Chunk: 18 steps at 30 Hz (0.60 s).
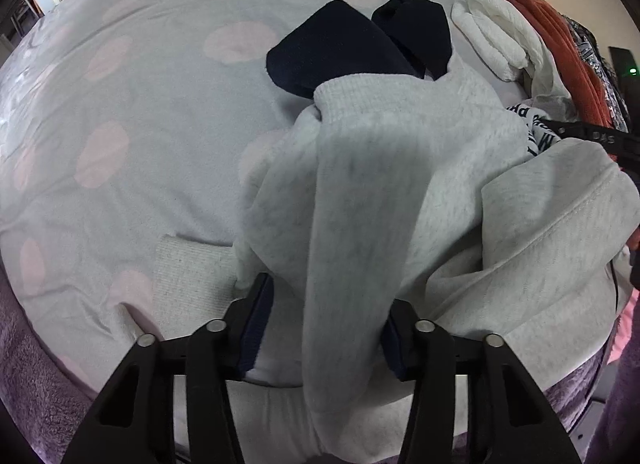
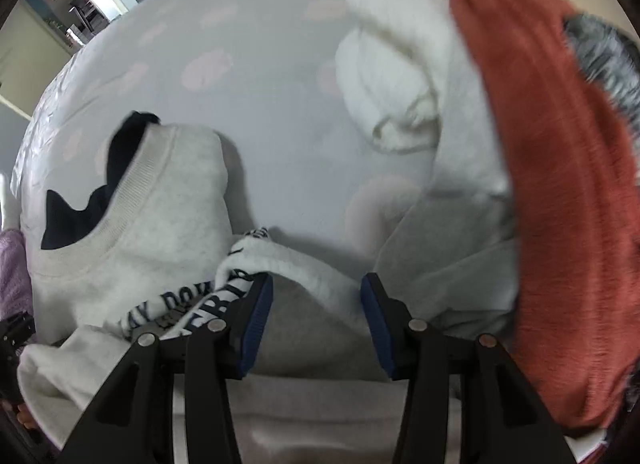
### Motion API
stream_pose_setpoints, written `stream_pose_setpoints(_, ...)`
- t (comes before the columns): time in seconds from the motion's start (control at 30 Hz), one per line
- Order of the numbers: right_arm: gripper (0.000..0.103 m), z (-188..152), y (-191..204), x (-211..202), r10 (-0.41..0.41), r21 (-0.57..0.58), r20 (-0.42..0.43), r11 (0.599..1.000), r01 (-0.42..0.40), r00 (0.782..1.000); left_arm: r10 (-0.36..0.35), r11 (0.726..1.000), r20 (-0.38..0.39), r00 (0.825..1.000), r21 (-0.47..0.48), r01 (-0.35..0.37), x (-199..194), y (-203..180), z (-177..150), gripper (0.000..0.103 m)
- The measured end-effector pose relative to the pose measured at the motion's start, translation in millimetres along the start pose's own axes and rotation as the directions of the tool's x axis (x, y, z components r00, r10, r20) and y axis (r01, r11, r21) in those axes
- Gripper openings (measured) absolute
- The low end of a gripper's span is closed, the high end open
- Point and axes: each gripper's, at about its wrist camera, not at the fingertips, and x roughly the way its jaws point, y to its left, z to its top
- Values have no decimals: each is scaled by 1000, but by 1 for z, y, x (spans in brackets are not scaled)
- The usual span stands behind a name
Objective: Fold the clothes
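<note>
Two grippers straddle the soft, thick grey sweatshirt (image 1: 400, 167): left gripper (image 1: 326, 324) pinching a limp sleeve fold, right gripper (image 2: 316, 316) half-open over fabric; grasp hems.

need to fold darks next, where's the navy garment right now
In the left wrist view the navy garment lies upper centre on the spotted bedsheet, partly tucked under the grey sweatshirt, left of the white knit.

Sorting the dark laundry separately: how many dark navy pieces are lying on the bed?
2, both past the grey sweatshirt on the spotted bedsheet: one navy piece on the left, the other navy piece beside it on the right. They may be one garment; more could be hidden underneath.
</note>
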Motion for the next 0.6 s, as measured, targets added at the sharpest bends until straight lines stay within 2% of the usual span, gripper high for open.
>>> stream_pose_setpoints(0.03,22,-1,-1,3,-7,12,2,1000,7,1000,12,1000,6,1000,7,-12,0,-2,0,38)
stream_pose_setpoints(0.13,7,-6,2,0,2,44,29,999,-3,1000,29,1000,32,999,5,-29,-5,-3,-2,28)
stream_pose_setpoints(0.23,5,-11,18,-30,-56,22,123,998,53,991,21,1000,69,997,-22,-20,-16,2,-4,19)
stream_pose_setpoints(0.4,4,-14,46,-98,-122,11,273,992,123,954,71,997,179,981,-42,-65,-51,9,-4,12)
stream_pose_setpoints(0.5,4,-13,67,-139,-139,-12,357,988,154,924,87,996,247,965,-47,-78,-83,16,1,10)
stream_pose_setpoints(0.6,3,-8,92,-185,-146,-27,436,984,175,888,113,993,335,935,-69,-95,-130,27,14,10)
